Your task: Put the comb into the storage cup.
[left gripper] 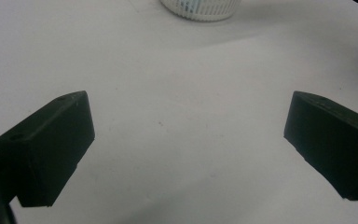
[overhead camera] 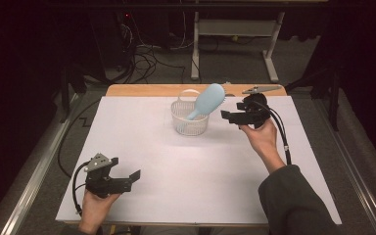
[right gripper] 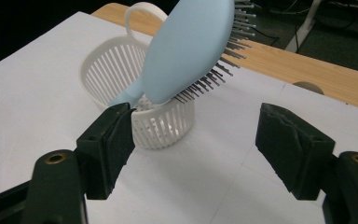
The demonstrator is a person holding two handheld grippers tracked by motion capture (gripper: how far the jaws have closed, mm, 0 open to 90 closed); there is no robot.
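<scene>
Hairbrush (overhead camera: 206,100) handle-down in white basket (overhead camera: 190,126), right hand-held gripper (overhead camera: 231,117) agape just beside, left hand-held gripper (overhead camera: 133,177) agape, well apart

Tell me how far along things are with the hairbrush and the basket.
Done, by the look of it: the light blue hairbrush stands handle-down in the white basket, head leaning over its rim. In hand: nothing; the right gripper sits open beside the basket and the left gripper is open over bare table. Little seems left beyond drawing the right gripper away.
</scene>
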